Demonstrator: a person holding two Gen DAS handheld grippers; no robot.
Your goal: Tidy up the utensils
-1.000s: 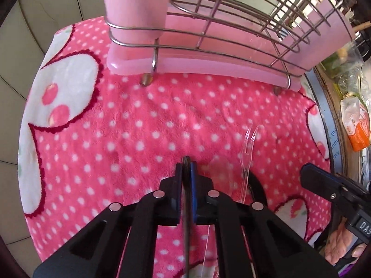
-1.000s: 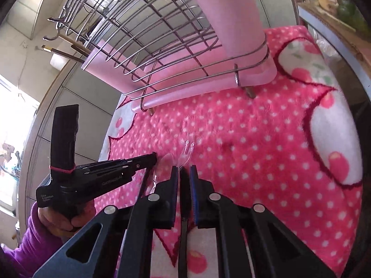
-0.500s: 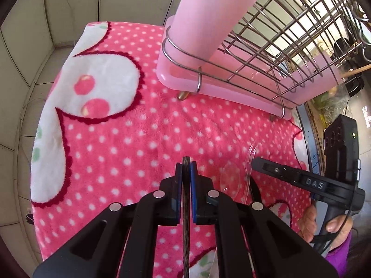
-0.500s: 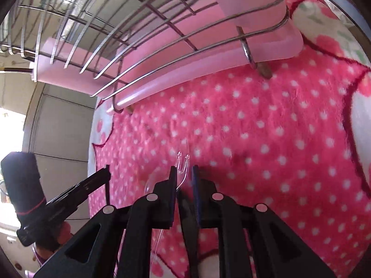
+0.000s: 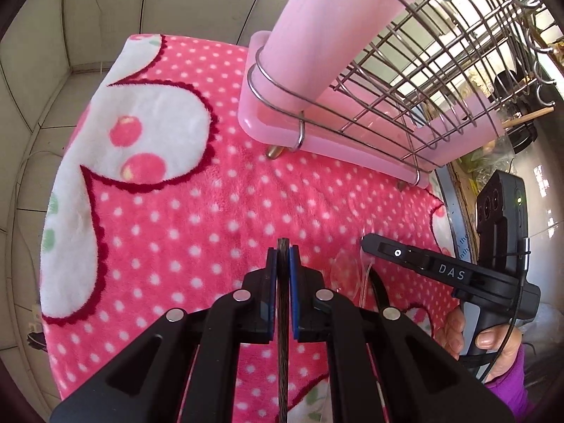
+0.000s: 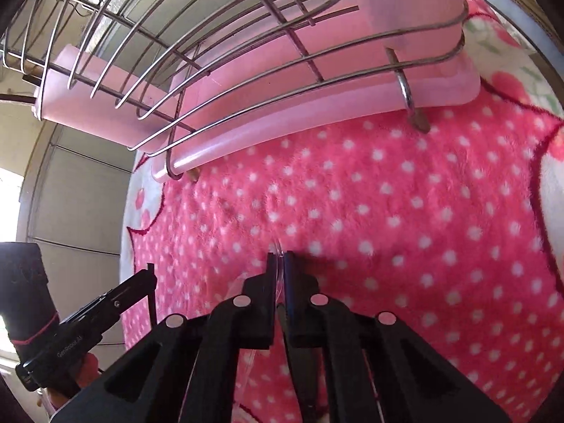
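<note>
My left gripper is shut on a thin dark utensil, held edge-on above the pink dotted blanket. My right gripper is shut on a clear plastic fork, whose tip pokes out between the pads. In the left wrist view the right gripper is low over the blanket beside a clear plastic spoon. The wire dish rack with a pink utensil cup and pink drip tray stands behind; it also shows in the right wrist view.
The blanket's edge drops to grey tiled walls at the left. A ledge with bags and clutter runs along the right side. A black utensil handle lies on the blanket near the spoon.
My right gripper went down to the blanket and shut on the clear fork. My left gripper rose and swung left with the dark utensil still held.
</note>
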